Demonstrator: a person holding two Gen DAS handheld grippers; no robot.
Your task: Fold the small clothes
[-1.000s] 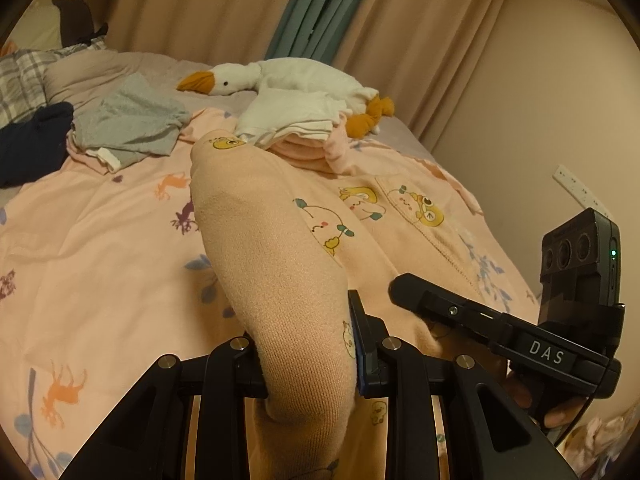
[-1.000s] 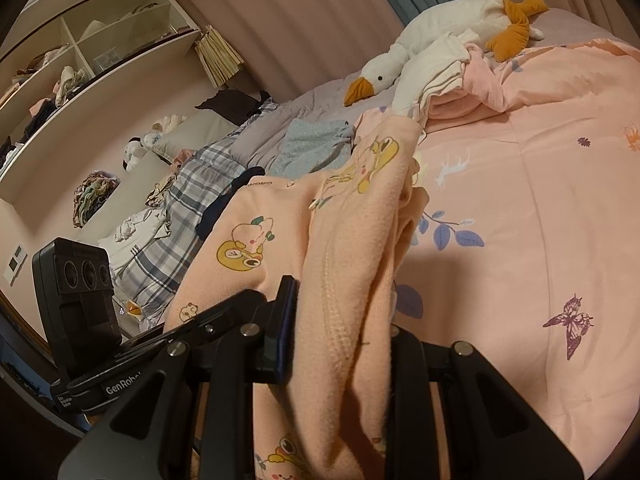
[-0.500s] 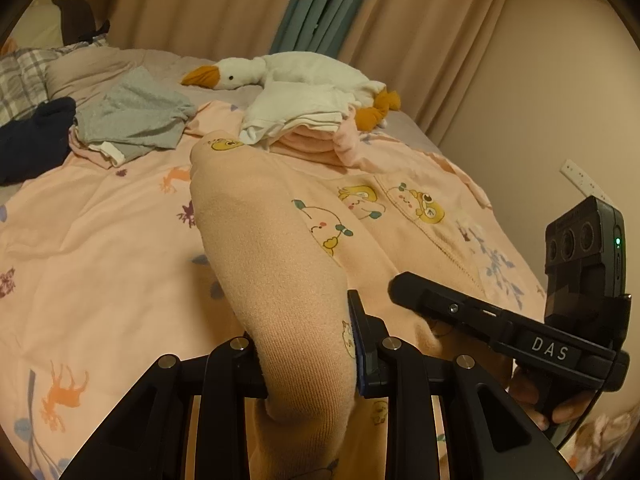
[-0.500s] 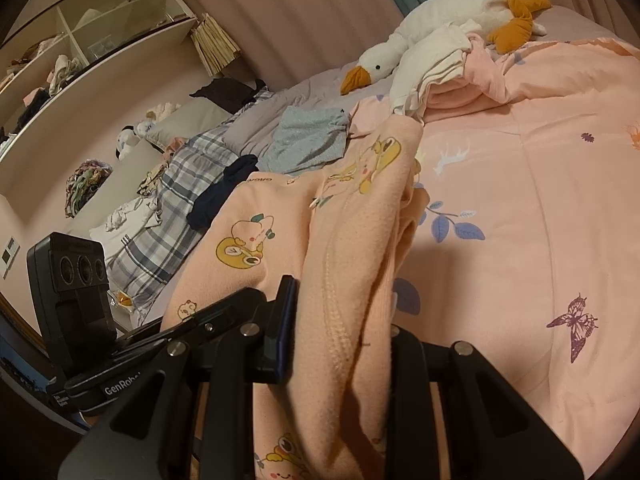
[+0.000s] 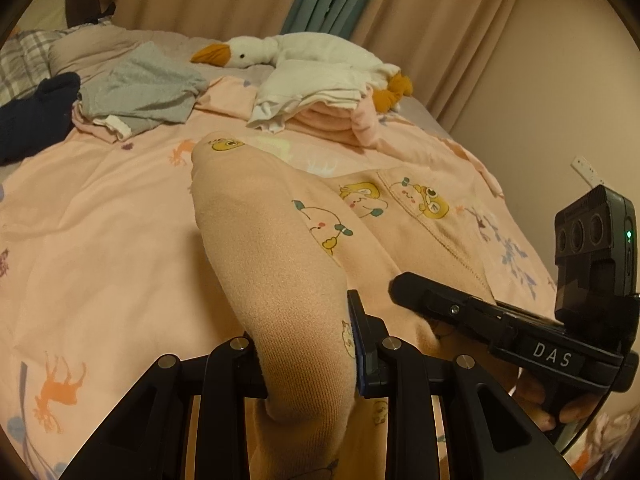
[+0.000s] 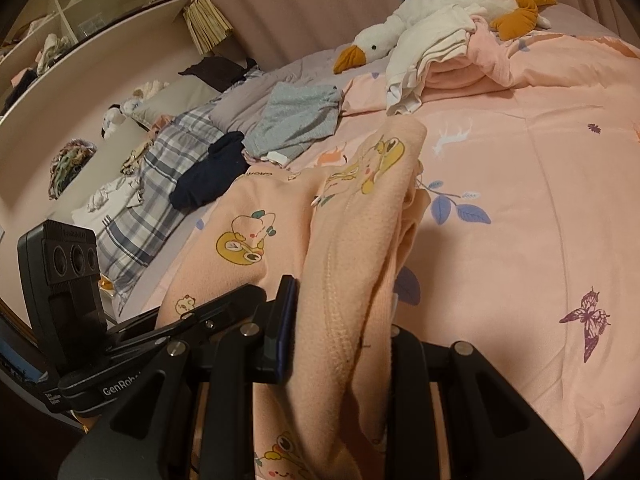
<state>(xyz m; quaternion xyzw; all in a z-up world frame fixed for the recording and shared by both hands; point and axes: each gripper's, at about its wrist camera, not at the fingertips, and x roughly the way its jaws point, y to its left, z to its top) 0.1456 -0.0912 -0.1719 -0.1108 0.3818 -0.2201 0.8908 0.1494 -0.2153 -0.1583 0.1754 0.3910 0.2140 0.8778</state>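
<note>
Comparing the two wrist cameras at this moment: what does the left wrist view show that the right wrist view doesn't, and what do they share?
Left wrist only: the left gripper shut on a bunched fold of the peach cartoon-print garment, and a white wall plate on the wall.

Right wrist only: the right gripper shut on another fold of that garment, wall shelves, a plaid blanket and a purple butterfly print.

Both: the goose plush, folded white clothes, the grey garment, the navy garment and the pink bedspread.
</note>
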